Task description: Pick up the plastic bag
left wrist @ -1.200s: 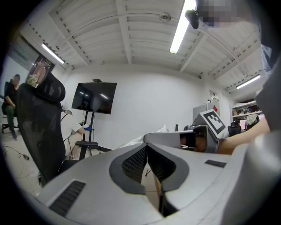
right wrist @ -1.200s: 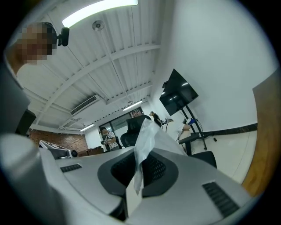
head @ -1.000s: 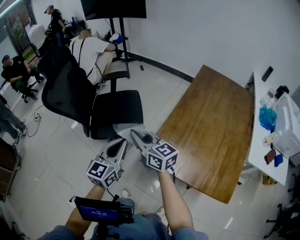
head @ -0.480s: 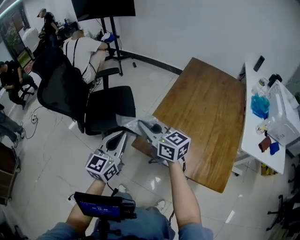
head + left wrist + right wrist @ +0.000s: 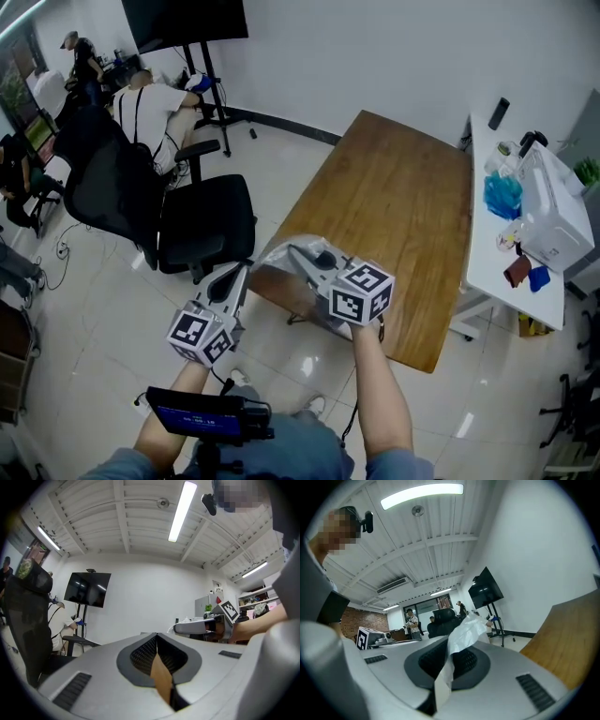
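A thin, translucent white plastic bag (image 5: 274, 256) hangs in the air above the near left edge of the wooden table (image 5: 403, 206). My right gripper (image 5: 293, 251) is shut on it. In the right gripper view a crumpled fold of the plastic bag (image 5: 465, 629) rises from between the closed jaws of my right gripper (image 5: 451, 654). Lower and to the left, my left gripper (image 5: 235, 278) is shut over the floor with nothing in it. In the left gripper view, my left gripper (image 5: 156, 637) has its jaws meeting at the tips, and the right gripper (image 5: 199, 627) shows beyond them.
A black office chair (image 5: 192, 220) stands to the left of the table. A white side table (image 5: 487, 253) at right carries a blue bag (image 5: 502, 195), a white box and small items. People sit at far left near a screen on a stand (image 5: 187, 19). The floor is glossy tile.
My right gripper has moved right and slightly down, from over the floor to the table's edge, with the bag still in it. The left gripper has stayed nearly in place.
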The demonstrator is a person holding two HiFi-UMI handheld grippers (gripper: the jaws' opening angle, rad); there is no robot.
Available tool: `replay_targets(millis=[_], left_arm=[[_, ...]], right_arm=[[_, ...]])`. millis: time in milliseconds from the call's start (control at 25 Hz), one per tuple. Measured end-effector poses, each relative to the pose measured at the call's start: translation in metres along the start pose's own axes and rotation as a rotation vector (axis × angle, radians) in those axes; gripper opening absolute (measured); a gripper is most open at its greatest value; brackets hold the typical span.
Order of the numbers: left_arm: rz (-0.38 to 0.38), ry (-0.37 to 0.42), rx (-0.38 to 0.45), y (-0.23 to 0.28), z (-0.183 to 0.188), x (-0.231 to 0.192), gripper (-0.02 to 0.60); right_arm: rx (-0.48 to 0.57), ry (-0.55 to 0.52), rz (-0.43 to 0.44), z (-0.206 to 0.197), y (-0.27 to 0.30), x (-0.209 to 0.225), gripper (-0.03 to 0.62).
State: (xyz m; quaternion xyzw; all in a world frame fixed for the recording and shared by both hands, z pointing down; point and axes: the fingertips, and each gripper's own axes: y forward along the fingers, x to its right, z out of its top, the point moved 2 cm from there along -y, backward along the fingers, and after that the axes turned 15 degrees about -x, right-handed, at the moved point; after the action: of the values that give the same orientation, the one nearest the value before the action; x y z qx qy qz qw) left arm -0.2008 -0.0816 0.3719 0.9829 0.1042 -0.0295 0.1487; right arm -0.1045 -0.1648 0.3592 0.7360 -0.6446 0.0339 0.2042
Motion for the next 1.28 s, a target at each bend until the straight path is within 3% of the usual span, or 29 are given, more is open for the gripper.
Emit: replay_targets(millis=[560, 880, 1280], left_arm=[[-0.141, 0.019, -0.027, 0.055, -0.009, 0.094, 0.006], [-0.207, 0.051, -0.053, 0.08, -0.013, 0.142, 0.006], [-0.292, 0.07, -0.077, 0.103, -0.03, 0.2, 0.006]], right_arm=[[0.001, 0.079, -0.172, -0.05, -0.126, 0.046, 0.005], [0.0, 0.129, -0.226, -0.079, -0.179, 0.06, 0.005], [-0.08, 0.162, -0.291, -0.121, -0.237, 0.078, 0.005]])
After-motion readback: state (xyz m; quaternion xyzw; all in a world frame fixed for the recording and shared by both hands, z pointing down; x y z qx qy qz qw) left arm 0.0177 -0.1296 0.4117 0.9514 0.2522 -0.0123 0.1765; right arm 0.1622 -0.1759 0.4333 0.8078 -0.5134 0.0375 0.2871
